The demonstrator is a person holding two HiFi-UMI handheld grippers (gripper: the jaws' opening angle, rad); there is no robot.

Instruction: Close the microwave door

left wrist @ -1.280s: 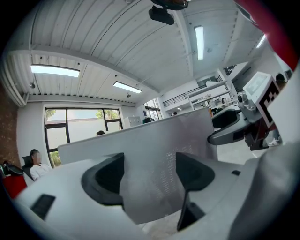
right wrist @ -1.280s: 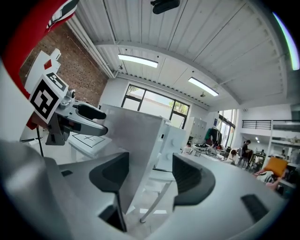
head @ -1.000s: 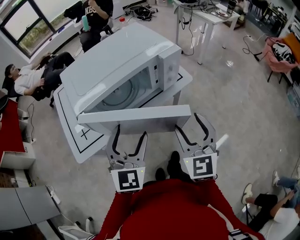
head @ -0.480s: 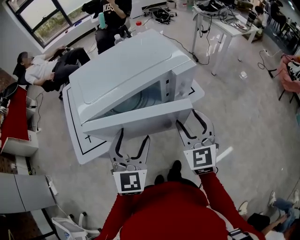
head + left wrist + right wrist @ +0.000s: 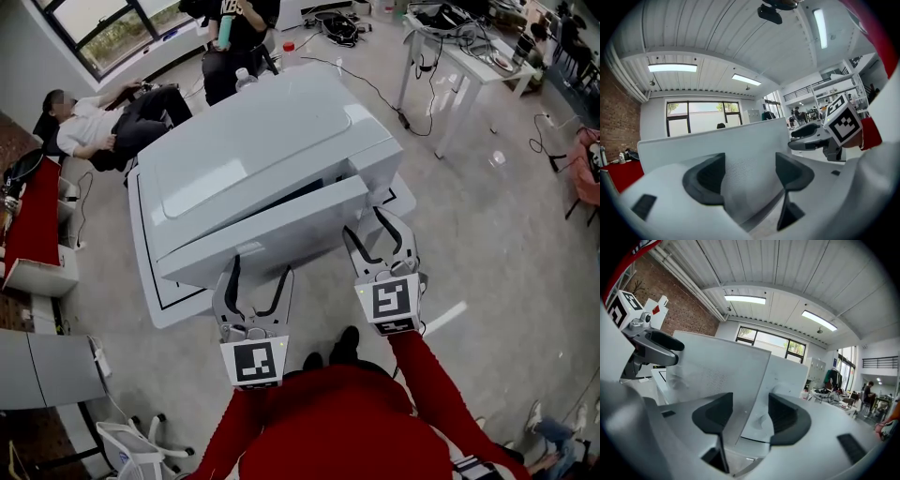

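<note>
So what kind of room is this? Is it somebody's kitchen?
Probably not a kitchen, more like a big lab or workshop. The microwave stands on a low white table marked with black lines, on a bare grey floor, and a desk behind it is piled with cables.

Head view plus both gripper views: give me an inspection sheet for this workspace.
surface: white table with a black outline, bearing the microwave.
job's things: microwave door nearly shut, with a narrow gap.
clutter: bottle behind the microwave.
grippers: left gripper open at the door face; right gripper closing, door edge seen between its jaws, ungripped.
cables: black cable on the floor toward the desk.
surroundings: seated person, windows.
</note>
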